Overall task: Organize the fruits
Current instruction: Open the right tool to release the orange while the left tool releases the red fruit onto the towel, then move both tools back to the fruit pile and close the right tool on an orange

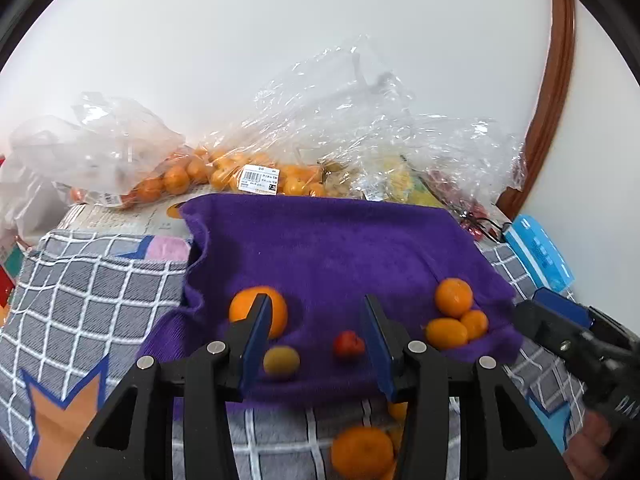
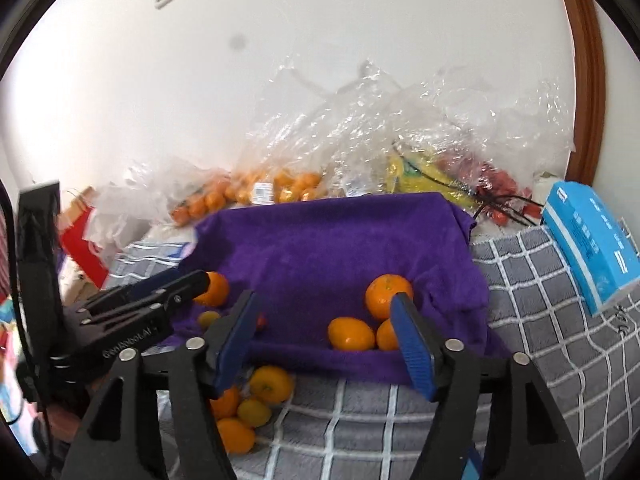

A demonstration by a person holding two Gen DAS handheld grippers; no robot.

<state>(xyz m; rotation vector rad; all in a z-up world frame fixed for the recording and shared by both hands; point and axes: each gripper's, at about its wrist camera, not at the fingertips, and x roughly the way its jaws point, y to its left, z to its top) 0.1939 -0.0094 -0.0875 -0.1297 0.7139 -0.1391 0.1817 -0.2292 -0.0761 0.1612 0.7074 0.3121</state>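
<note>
Both the left gripper [image 1: 316,320] and the right gripper [image 2: 326,320] hang with fingers spread and empty above the purple towel [image 1: 332,248]; choose one tangerine [image 2: 386,294], approach slowly, and pinch gently.

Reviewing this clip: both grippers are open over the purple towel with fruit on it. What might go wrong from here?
1. The round orange fruits lie loose near the front edge of the purple towel; a nudge might roll them off onto the grey checked blanket, where other oranges already lie.
2. The small red fruit and small yellow-green fruit sit between the left gripper fingers; closing could catch both.
3. The right gripper hangs close beside the left one, so they might collide.
</note>
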